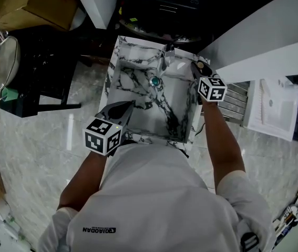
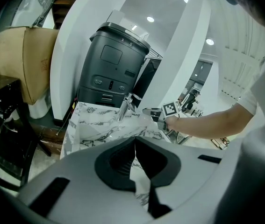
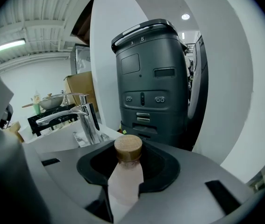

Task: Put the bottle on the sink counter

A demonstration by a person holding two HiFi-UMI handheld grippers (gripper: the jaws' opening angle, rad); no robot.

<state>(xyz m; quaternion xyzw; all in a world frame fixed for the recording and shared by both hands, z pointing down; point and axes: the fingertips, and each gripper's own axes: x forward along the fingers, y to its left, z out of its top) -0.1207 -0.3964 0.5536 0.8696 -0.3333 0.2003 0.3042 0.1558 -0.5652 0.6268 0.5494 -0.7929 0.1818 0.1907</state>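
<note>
A pale pink bottle with a wooden cap stands upright between the jaws of my right gripper, which is shut on its body. In the head view my right gripper hangs over the back right corner of the marble sink, just right of the chrome faucet; the bottle itself is hidden there. My left gripper sits at the sink's front left rim, shut with nothing in it. From the left gripper view, its jaws meet above the marble sink.
A tall dark grey machine stands right behind the sink. A teal drain plug lies in the basin. A black table and a cardboard box are on the left, and a white rack on the right.
</note>
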